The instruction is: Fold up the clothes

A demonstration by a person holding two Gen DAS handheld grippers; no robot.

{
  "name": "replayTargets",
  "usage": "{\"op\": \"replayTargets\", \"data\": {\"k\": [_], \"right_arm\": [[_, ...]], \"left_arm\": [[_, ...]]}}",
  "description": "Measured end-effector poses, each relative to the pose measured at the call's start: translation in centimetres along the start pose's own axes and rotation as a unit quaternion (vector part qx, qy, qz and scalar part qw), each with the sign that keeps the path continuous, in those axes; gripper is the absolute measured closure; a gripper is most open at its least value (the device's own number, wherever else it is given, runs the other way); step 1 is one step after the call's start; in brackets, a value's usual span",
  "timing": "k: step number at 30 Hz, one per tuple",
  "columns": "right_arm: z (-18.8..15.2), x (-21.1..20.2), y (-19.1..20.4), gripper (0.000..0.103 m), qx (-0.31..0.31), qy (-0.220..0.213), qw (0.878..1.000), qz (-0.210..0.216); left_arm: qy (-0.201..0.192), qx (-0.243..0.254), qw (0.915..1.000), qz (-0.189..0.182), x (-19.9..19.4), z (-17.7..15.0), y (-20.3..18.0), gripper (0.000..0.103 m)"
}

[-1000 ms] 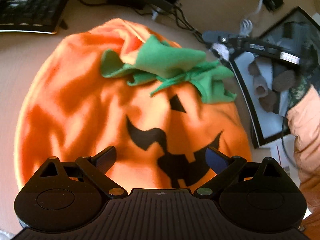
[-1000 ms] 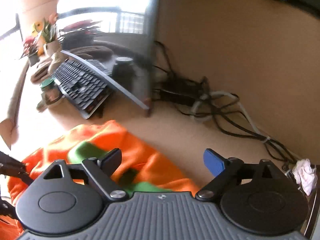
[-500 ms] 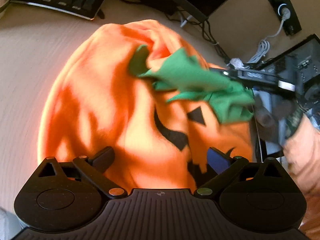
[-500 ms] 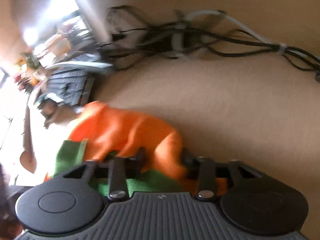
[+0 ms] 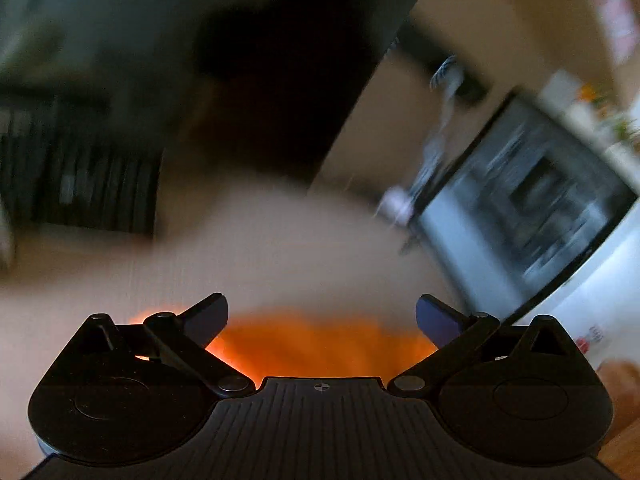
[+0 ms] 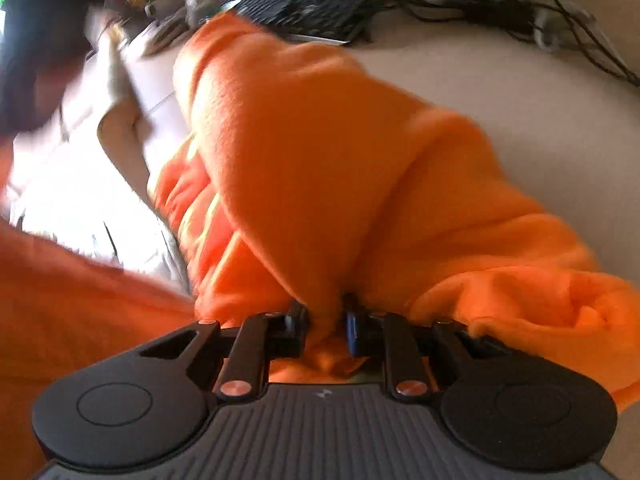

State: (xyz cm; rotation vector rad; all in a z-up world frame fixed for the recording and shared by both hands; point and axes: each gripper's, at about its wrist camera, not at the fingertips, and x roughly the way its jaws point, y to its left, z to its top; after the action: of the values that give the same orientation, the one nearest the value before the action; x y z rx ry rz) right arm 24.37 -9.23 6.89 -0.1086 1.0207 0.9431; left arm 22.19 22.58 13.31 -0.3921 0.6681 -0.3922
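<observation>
Where the pumpkin face filled the left view before, only a blurred edge of the orange fleece pumpkin costume (image 6: 320,152) is seen, left gripper (image 5: 322,316) spread empty, right gripper (image 6: 326,330) clamped on bunched fleece, lifted off the beige tabletop (image 6: 520,92).

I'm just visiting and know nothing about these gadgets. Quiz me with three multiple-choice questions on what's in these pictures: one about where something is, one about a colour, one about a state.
1. Where is the keyboard in the right wrist view?
A. Beyond the garment, at the top
B. Under the hand-held gripper
C. On the floor

2. What colour is the garment?
A. Blue
B. Orange
C. White

3. How does the left hand-held gripper stand?
A. Clamped on cloth
B. Open, holding nothing
C. Out of view

Answers: 1 A, the keys show past the cloth's far edge. 2 B, the fleece is plainly orange. 3 B, its fingers are spread wide apart, while the right hand-held gripper pinches the garment.
</observation>
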Motion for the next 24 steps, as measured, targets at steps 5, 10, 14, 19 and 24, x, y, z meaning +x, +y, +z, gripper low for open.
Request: {"op": "replayTargets", "data": {"k": [5, 10, 14, 19, 24], "right_arm": [[-3.3, 0.9, 3.4, 0.084, -0.027, 0.021, 0.999, -0.034], [-5.4, 0.9, 5.3, 0.071, -0.043, 0.034, 0.996, -0.070], [-5.7, 0.0, 5.3, 0.033, -0.044, 0.036, 0.993, -0.101], [-6.1, -1.1, 5.2, 0.029, -0.045, 0.038, 0.988, -0.139], [-8.1, 1.5, 5.7, 0.019, -0.098, 0.051, 0.973, -0.202]], "left_arm": [[0.009, -0.003, 0.9972, -0.074, 3.2, 0.8, -1.3, 0.001], [0.193, -0.020, 0.9757, -0.102, 10.4, -6.2, 0.6, 0.001], [0.252, -0.024, 0.9601, -0.119, 10.2, -9.8, 1.6, 0.001], [0.249, -0.056, 0.9594, -0.121, 8.9, -10.8, 3.0, 0.001], [0.227, -0.084, 0.9636, -0.113, 10.2, -10.7, 2.9, 0.001]]}}
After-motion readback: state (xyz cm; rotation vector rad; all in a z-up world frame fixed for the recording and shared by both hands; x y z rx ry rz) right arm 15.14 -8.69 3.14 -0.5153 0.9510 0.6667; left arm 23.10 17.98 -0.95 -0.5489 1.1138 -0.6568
